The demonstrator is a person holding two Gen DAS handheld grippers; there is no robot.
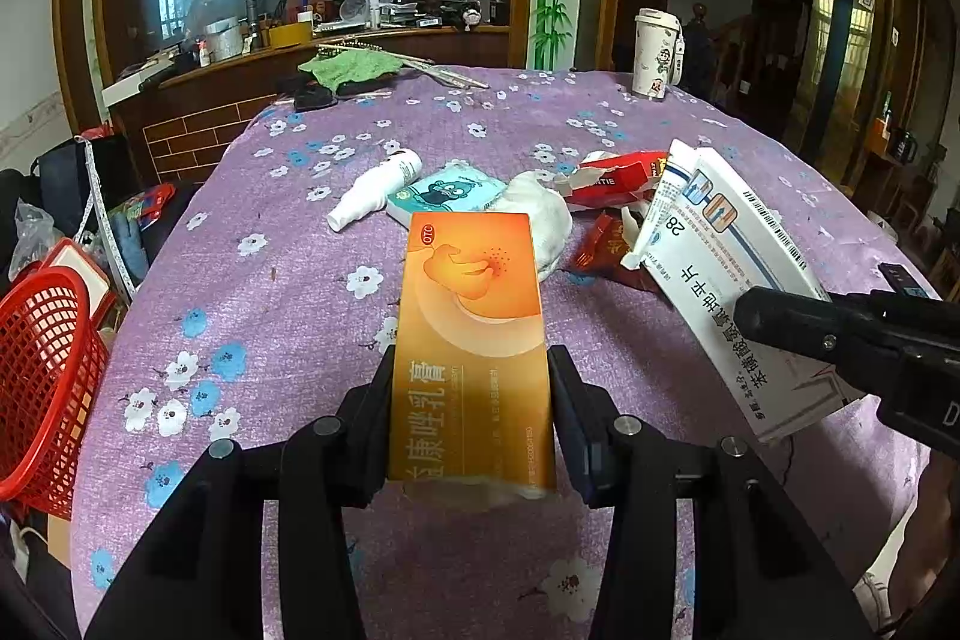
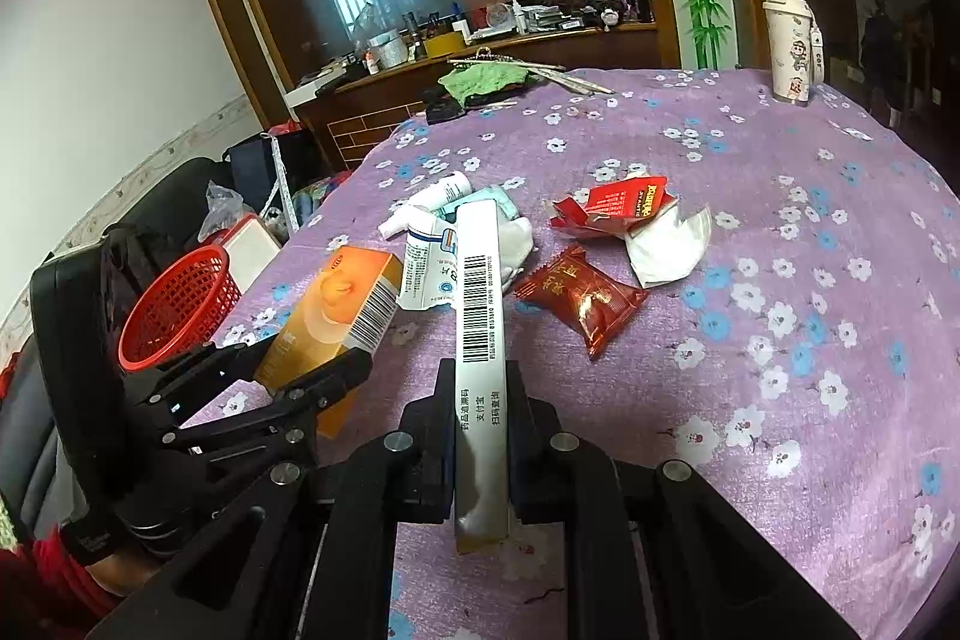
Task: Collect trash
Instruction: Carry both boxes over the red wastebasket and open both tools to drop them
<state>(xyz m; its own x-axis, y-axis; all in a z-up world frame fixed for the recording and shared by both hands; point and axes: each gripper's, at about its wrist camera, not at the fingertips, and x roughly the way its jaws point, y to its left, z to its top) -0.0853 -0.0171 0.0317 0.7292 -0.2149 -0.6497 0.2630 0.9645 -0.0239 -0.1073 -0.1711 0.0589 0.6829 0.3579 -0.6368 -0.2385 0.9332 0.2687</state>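
My left gripper (image 1: 471,388) is shut on an orange medicine box (image 1: 474,340) and holds it above the purple flowered tablecloth (image 1: 288,292); the box also shows in the right wrist view (image 2: 336,316). My right gripper (image 2: 480,388) is shut on a white medicine box (image 2: 480,334), edge-on with a barcode; it also shows in the left wrist view (image 1: 732,274). On the cloth lie a white spray bottle (image 1: 375,190), a teal tissue pack (image 1: 447,193), crumpled white tissue (image 1: 543,214), a torn red packet (image 2: 624,205) and a dark red snack wrapper (image 2: 585,298).
A red mesh basket (image 1: 42,376) stands off the table's left edge, also in the right wrist view (image 2: 180,304). A white lidded cup (image 1: 657,52) stands at the far right. A green cloth (image 1: 351,67) and chopsticks lie at the far edge.
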